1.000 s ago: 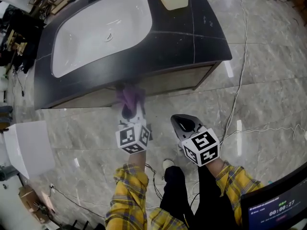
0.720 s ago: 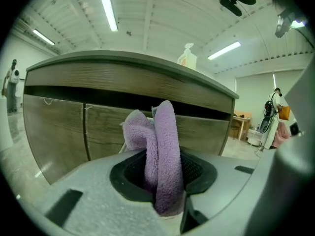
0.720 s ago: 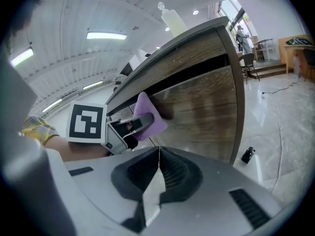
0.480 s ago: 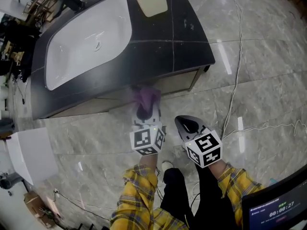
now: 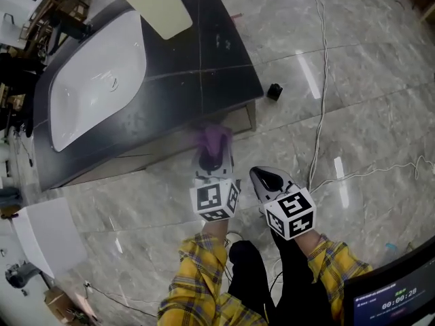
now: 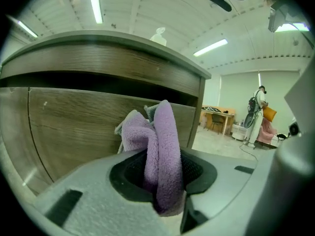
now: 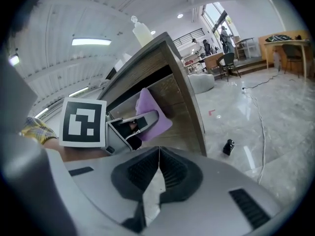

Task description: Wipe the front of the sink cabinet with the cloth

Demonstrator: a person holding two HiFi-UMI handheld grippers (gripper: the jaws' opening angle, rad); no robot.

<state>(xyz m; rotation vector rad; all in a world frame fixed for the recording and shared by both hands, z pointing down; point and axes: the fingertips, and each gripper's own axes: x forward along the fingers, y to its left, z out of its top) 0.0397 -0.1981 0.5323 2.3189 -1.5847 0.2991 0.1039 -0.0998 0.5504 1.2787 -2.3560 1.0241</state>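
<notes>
In the head view, the left gripper (image 5: 212,157) reached forward to the wood-grain front of the dark-topped sink cabinet (image 5: 156,156), with the soft purple fleece cloth (image 5: 213,138) bunched at its tip, close to the cabinet's right-hand corner. The right gripper (image 5: 262,176) hung just beside it, lower and clear of the cabinet, above the grey marble floor (image 5: 353,114).

In the left gripper view, the jaws were clamped on the cloth's gathered middle. Its folds stood up past the pads and appeared to press on the brown panel, just under the dark recess below the top.

In the right gripper view, the jaws were together with nothing between them. Past them the cloth showed against the panel, and a small black object (image 7: 228,147) sat on the floor beyond the corner.

The cloth looked light, limp and compressible – it would likely flatten and drag rather than slide. A firm hold on the bunched centre, with a loose pad left proud of the jaws, should suit it.
</notes>
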